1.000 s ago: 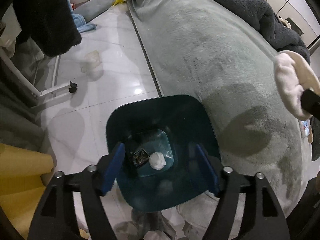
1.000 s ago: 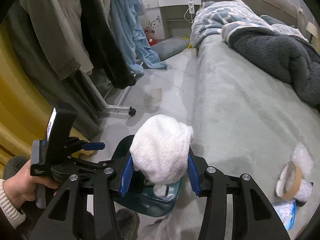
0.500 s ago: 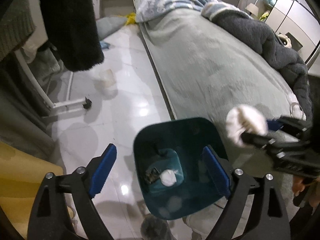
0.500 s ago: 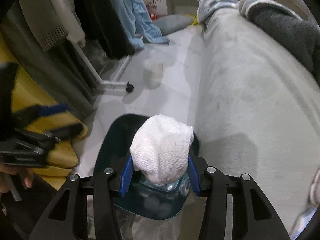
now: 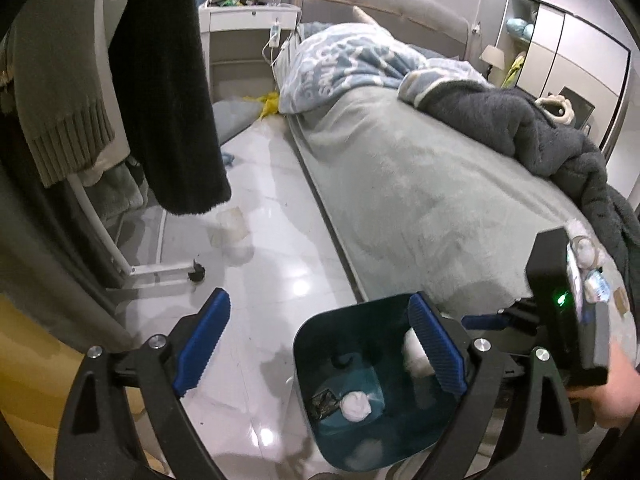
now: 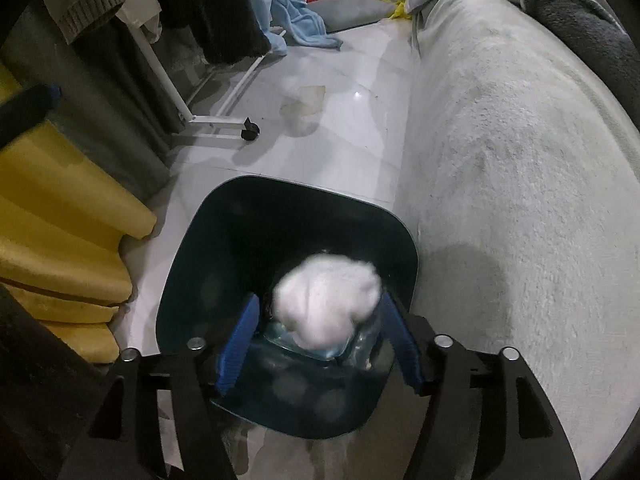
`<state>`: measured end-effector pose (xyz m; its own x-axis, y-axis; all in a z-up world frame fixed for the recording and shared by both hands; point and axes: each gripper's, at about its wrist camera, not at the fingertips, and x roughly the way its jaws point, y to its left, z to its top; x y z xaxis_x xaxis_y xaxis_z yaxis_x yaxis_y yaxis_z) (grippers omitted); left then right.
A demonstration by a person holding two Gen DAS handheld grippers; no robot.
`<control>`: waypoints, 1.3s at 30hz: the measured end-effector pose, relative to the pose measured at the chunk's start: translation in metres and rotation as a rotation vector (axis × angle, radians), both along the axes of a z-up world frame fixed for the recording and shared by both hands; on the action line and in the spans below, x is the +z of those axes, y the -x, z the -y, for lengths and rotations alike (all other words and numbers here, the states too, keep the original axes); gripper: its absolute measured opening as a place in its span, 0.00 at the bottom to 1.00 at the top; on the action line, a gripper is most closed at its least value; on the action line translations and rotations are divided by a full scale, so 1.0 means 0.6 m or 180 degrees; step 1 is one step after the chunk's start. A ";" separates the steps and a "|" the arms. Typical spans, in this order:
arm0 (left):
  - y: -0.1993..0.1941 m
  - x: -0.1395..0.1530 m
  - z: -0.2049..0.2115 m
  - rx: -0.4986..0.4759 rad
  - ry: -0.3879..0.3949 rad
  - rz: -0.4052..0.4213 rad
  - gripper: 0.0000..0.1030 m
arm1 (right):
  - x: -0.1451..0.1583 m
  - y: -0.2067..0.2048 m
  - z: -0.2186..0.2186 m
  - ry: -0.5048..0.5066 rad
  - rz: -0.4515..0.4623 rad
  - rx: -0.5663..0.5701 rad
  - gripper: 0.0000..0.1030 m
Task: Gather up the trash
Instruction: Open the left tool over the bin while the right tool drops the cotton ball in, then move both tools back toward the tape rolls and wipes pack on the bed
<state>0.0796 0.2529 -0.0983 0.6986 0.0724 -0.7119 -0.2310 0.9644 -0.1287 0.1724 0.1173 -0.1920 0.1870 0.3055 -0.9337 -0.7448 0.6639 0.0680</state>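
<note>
**Now the white wad drops into the bin**

Now, in the left wrist view, the left gripper (image 5: 320,344) stands with its jaws wide and nothing between them, raised over the floor (image 5: 272,264) beside the bed (image 5: 420,200). The dark teal bin (image 5: 316,344) sits near and right of centre, just beside the bed's edge, likely so trash from the bedding can go straight in. A small white ball (image 5: 355,406) and a dark scrap (image 5: 325,400) already lie at its bottom. The right gripper's body shows at the right edge, over the bin's rim.

In the right wrist view, the right gripper (image 6: 318,336) points down into the bin (image 6: 192,264); its jaws have just been opening. The white wad (image 6: 326,300), blurred, sits between the pads, apparently loose and falling. Holding it above the open mouth means it should land inside. Judged so, this piece is nearly binned.
</note>
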 end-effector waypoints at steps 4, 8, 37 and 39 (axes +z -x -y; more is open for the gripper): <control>0.008 0.033 0.024 -0.0168 -0.0131 0.0162 0.93 | 0.022 0.011 0.008 -0.0035 0.0071 -0.0022 0.73; 0.019 0.062 0.045 -0.0250 -0.0214 0.0341 0.95 | 0.068 0.023 0.019 -0.0169 0.0262 -0.0032 0.81; -0.034 0.125 0.239 -0.0577 -0.0140 0.0584 0.97 | 0.261 -0.002 0.390 -0.0577 0.1153 -0.0948 0.97; -0.043 0.123 0.253 -0.0594 -0.0080 0.0559 0.97 | 0.258 -0.004 0.416 -0.0544 0.1206 -0.1019 0.97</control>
